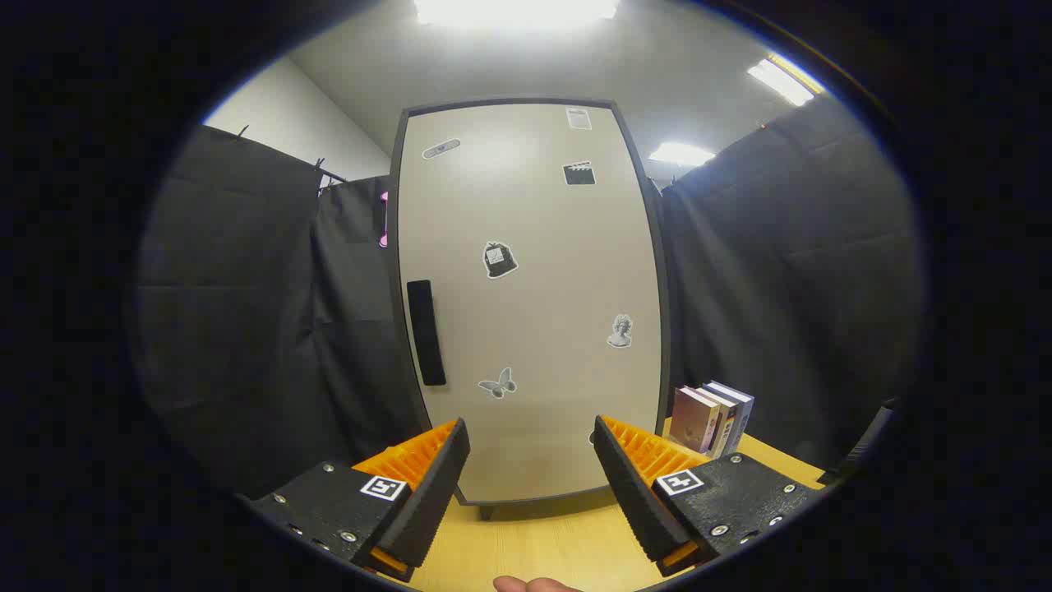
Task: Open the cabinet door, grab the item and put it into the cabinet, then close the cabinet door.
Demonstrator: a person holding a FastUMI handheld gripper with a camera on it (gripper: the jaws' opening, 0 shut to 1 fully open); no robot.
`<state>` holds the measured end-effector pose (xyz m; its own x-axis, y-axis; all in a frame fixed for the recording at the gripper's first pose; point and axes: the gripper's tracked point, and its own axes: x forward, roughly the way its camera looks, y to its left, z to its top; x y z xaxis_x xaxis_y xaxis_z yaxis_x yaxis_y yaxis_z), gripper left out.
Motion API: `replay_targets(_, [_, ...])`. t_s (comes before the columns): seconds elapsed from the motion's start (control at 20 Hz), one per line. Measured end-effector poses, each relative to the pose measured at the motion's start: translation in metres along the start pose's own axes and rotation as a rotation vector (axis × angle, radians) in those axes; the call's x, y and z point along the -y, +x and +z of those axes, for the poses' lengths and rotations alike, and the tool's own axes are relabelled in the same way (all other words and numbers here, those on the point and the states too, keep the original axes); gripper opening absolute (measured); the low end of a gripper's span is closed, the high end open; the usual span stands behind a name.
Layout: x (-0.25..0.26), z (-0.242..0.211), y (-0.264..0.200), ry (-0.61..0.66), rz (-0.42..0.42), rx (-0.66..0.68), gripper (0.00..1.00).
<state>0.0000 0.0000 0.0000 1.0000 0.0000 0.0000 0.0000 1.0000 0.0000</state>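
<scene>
Cabinet door shut, just ahead of my gripper, fingers spread and empty; black handle at its left edge looks rigid, best hooked there. Books beside cabinet's right: stiff, probably light; pinch across the covers.

The gripper points straight ahead, and its two fingers are spread wide apart. There is a big gap between them and nothing is held in it. The fingers sit level with each other, one on each side. Their tips lean in a little toward the middle. The ridged inner sides face each other across the gap. Just behind the fingers, down low in the middle, a small bit of a person's hand peeks in.
</scene>
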Motion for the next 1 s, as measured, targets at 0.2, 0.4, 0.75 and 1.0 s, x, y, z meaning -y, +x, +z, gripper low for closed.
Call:
replay_targets(0.2, [0.001,-0.001,0.009,-0.002,-0.004,-0.006,0.95])
replay_targets(0.4, [0.001,-0.006,0.014,0.011,0.001,-0.027,0.95])
replay_targets(0.75, [-0.003,-0.010,0.017,-0.015,0.004,-0.037,0.95])
replay_targets(1.0, [-0.005,-0.014,0.023,-0.020,0.008,-0.057,0.94])
